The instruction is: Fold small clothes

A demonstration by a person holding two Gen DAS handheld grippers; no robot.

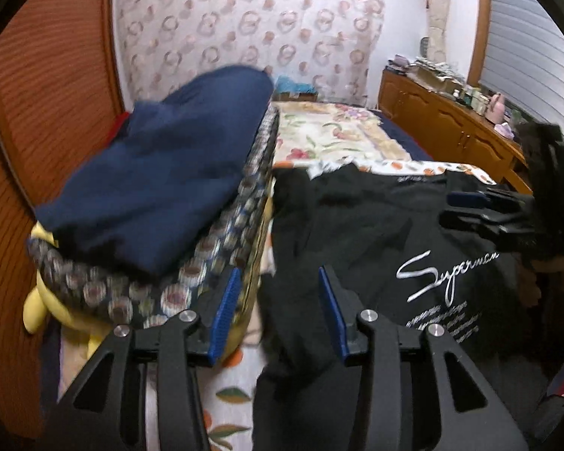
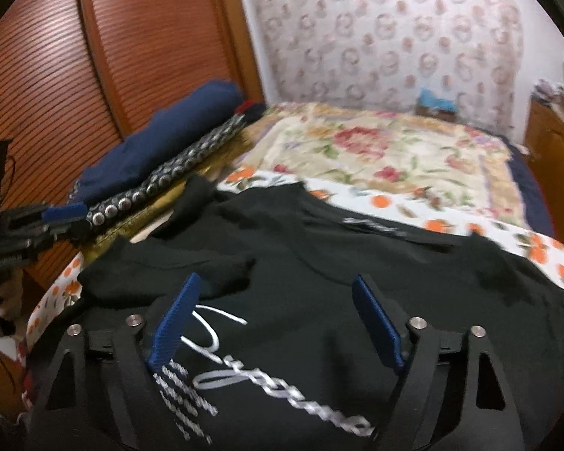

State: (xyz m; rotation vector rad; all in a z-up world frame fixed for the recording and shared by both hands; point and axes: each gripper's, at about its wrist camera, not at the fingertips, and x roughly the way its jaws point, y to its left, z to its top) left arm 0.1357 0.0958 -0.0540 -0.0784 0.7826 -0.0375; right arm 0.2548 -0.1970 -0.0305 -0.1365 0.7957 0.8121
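Note:
A black T-shirt [image 1: 379,225] with white script lettering lies spread on the bed; it also shows in the right wrist view [image 2: 319,263]. My left gripper [image 1: 278,282] is open and empty, hovering over the shirt's left edge beside the clothes pile. My right gripper [image 2: 274,285] is open and empty above the shirt's printed chest. The right gripper shows at the right of the left wrist view [image 1: 466,206], and the left gripper at the left edge of the right wrist view [image 2: 60,214].
A pile of folded clothes, navy piece [image 1: 161,184] on a patterned one [image 1: 222,255], sits left of the shirt. A floral bedspread [image 2: 376,150] covers the bed behind. A wooden slatted wardrobe [image 2: 94,56] stands left; a cluttered wooden dresser [image 1: 451,120] right.

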